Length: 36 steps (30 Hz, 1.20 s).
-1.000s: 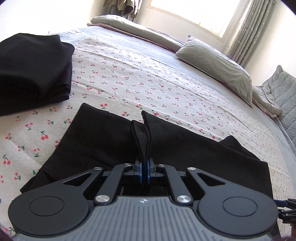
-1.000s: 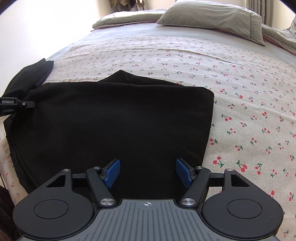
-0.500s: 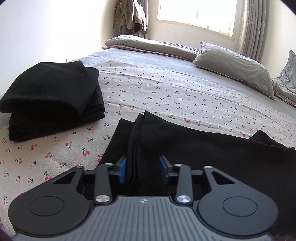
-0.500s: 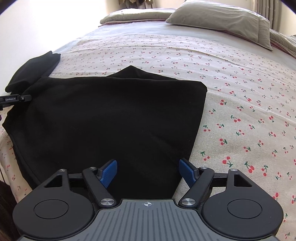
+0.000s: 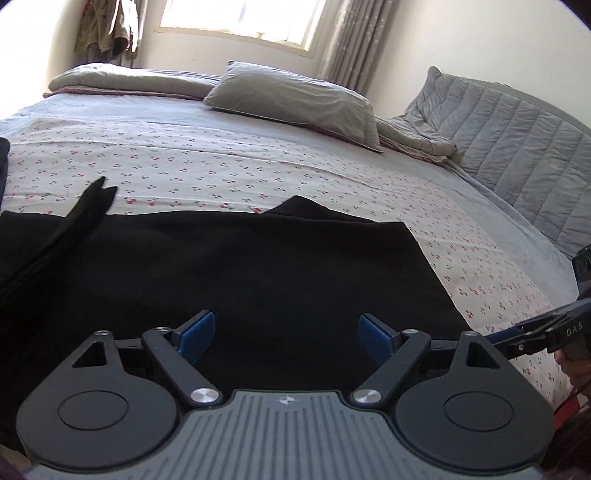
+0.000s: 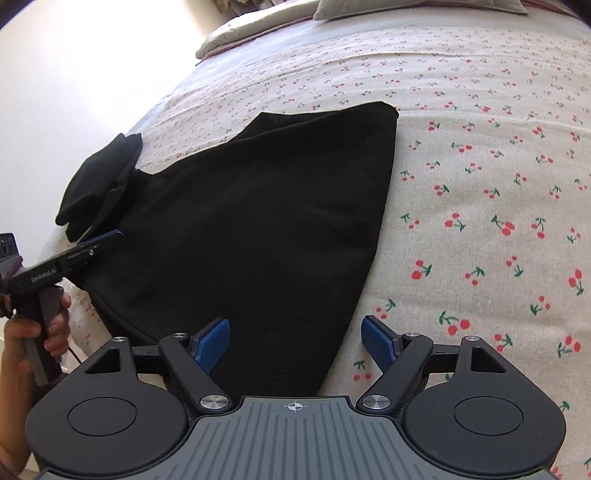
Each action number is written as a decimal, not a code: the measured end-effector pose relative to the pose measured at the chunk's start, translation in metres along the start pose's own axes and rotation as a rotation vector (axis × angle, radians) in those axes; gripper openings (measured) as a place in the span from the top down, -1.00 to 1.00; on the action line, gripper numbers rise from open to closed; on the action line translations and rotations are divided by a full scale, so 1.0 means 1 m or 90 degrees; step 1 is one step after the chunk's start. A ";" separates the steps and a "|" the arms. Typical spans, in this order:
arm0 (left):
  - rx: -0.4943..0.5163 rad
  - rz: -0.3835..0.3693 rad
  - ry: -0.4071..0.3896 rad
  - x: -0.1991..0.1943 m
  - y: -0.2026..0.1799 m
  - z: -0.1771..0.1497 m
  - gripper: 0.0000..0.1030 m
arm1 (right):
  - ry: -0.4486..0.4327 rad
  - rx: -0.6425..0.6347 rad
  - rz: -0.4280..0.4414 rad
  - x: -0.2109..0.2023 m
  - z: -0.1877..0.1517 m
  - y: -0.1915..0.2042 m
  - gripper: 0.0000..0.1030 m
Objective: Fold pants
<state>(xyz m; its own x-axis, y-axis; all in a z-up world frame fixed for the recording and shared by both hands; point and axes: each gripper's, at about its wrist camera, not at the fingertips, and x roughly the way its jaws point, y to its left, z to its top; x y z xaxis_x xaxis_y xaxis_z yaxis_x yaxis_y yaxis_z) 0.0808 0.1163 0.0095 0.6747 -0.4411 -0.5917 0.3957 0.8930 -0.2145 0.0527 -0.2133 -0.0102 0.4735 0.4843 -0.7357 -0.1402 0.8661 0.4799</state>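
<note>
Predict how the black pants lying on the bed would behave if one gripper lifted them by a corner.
The black pants would probably sag, not hold shape: they lie limp and follow the bed. Their layers would likely slide apart, since a loose flap already sticks out.

Daylight from window (image 5: 236,18), blown out; fisheye edges curved.

Matte black linkage arms and round black discs on the left gripper (image 5: 285,334), silver pivot screws, blue ribbed pads (image 5: 194,334) inside the jaws, a grey ribbed body with a small crosshair mark. The right gripper (image 6: 295,341) looks identical. From the right wrist view, a bare-skinned left hand (image 6: 27,338) and white "GenRobot.AI" lettering.
</note>
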 end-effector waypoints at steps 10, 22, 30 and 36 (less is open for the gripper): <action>0.096 -0.007 0.032 0.027 -0.030 -0.016 -0.78 | 0.001 0.045 0.049 -0.013 -0.015 -0.015 -0.54; 0.210 -0.146 0.040 0.019 -0.076 -0.039 -0.77 | 0.038 0.107 0.139 -0.003 -0.022 -0.030 0.41; 0.363 -0.227 -0.005 0.014 -0.135 -0.054 -0.77 | -0.002 0.117 0.189 -0.024 -0.011 -0.026 0.60; 0.441 -0.137 -0.037 0.029 -0.170 -0.066 -0.51 | -0.007 0.117 0.203 -0.027 -0.002 -0.025 0.60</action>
<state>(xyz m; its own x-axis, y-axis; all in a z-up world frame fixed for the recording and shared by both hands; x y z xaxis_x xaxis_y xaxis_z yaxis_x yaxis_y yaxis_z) -0.0080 -0.0419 -0.0223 0.5623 -0.6214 -0.5456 0.8138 0.5328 0.2320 0.0422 -0.2475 -0.0034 0.4408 0.7236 -0.5311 -0.1241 0.6351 0.7624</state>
